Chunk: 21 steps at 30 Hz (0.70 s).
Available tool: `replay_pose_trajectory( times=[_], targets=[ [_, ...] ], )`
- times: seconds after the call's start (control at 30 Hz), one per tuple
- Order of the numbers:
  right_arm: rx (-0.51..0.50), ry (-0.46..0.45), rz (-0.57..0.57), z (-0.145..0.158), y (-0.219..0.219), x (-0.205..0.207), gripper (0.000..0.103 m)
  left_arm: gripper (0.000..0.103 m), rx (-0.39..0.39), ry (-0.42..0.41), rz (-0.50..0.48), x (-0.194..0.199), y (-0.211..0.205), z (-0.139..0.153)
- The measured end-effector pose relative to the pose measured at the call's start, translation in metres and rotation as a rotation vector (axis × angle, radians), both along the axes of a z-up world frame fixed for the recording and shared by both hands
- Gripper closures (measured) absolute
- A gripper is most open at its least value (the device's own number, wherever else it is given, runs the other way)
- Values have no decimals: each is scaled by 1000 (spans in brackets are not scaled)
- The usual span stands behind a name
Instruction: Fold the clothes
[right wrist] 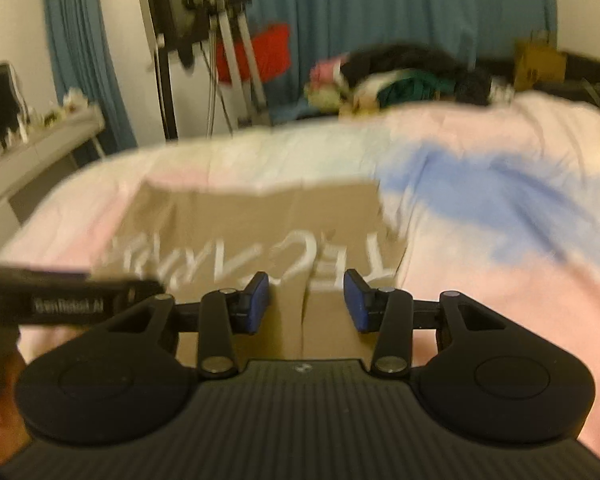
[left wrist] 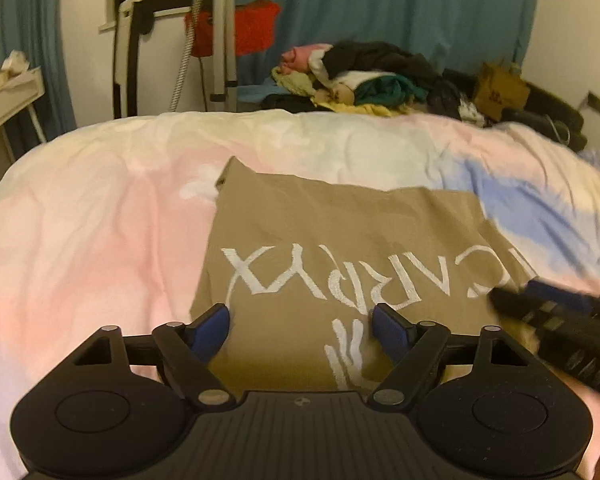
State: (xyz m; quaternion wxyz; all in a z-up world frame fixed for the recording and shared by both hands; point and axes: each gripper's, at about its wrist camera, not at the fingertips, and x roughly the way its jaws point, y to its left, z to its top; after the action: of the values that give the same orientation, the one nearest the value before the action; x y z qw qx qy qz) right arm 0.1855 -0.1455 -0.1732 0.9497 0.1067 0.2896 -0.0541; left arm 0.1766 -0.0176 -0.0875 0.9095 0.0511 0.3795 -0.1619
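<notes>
We see a tan shirt (left wrist: 320, 240) with big white letters lying flat on the pink and blue blanket (left wrist: 80, 220) on the bed. Our left gripper (left wrist: 300, 328) is wide open just above the shirt's near edge, holding nothing. Our right gripper (right wrist: 306, 300) is wide open too, with the shirt under it. A brown paper bag (left wrist: 498, 88) stands behind the bed, beside a pile of clothes (left wrist: 360, 76); we cannot tell what is in the bag.

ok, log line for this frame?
stage: fold in progress | left gripper: open over shirt | right gripper: open over shirt | shirt: flat on bed
</notes>
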Motion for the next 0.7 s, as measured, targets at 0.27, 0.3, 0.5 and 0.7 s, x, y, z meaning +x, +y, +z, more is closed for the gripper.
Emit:
replay_pose_trajectory(
  times=[0.27, 0.3, 0.5, 0.7],
  targets=[
    [78, 22, -25, -13, -8, 1, 59, 24, -170, 91, -8, -9, 26, 19],
    [82, 22, -27, -14, -8, 1, 59, 22, -221, 112, -8, -13, 33, 23],
    [122, 24, -44, -15, -11, 1, 59, 14, -529, 239, -6, -32, 77, 45],
    [139, 22, -57, -15, -12, 1, 59, 14, -623, 368, 134, -13, 85, 1]
  ],
)
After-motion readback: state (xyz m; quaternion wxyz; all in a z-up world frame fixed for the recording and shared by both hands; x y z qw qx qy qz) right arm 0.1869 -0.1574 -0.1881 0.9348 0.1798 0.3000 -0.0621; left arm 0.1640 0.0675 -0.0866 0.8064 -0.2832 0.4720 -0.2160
